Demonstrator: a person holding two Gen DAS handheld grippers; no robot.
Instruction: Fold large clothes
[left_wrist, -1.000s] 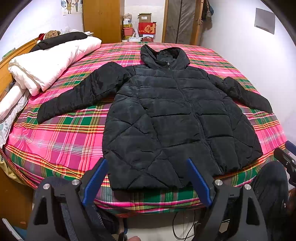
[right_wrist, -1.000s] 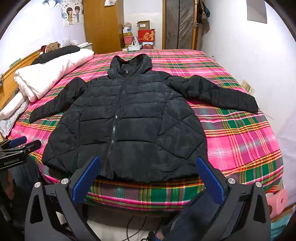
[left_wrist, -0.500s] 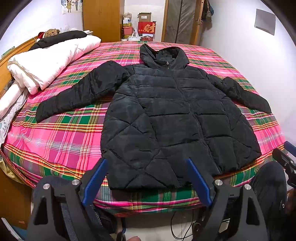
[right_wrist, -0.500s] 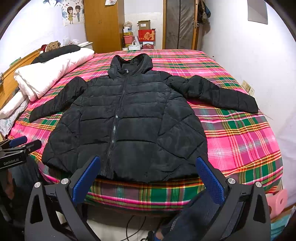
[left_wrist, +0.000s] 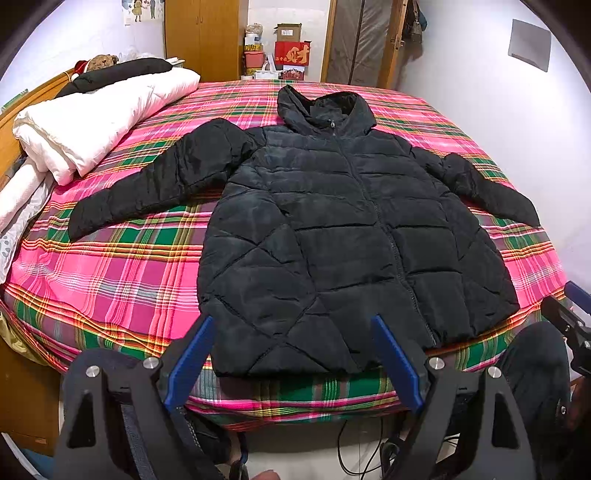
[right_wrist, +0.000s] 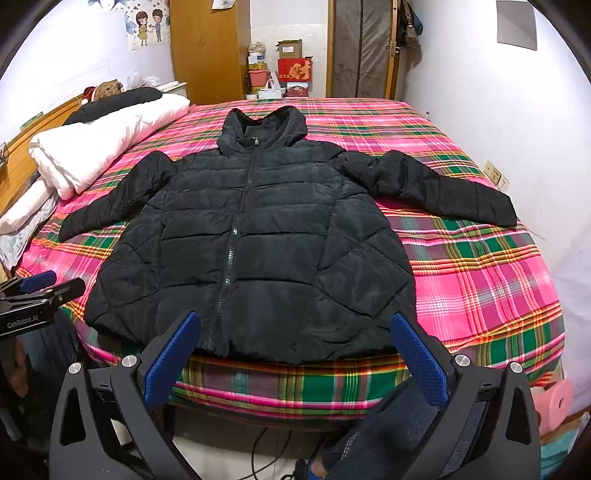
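While your left gripper (left_wrist: 291, 354) hangs short of the bed's near edge, jaws spread wide and holding nothing, the left wrist view shows the black puffer jacket (left_wrist: 343, 236) lying face-up and zipped on the plaid bed (left_wrist: 110, 280). Its hem sits at the near edge, its hood (left_wrist: 325, 107) points to the far edge, and both sleeves are spread outward. Judgement: padded, bulky, soft, with a smooth shell likely to slip; it will spring back from a fold. Pinch at a seam or cuff, not mid-panel. The left sleeve (left_wrist: 159, 184) ends well clear of the rolled white duvet (left_wrist: 96, 122) along the left edge, so folding it inward looks unobstructed. A dark pillow (left_wrist: 122, 74) rests on the duvet. Your right gripper's tip (left_wrist: 569, 314) shows at the frame's right side.

Right wrist view: your right gripper (right_wrist: 295, 354) is also wide open and empty, just short of the hem (right_wrist: 288, 352). The right sleeve (right_wrist: 443, 192) reaches toward the bed's right edge, near the wall (right_wrist: 480, 110); its cuff is the natural first hold. A cable (right_wrist: 258, 443) trails on the floor below the near edge; your knee (right_wrist: 384, 428) sits there too. Boxes (right_wrist: 291, 62) stand beyond the far edge, out of the way.
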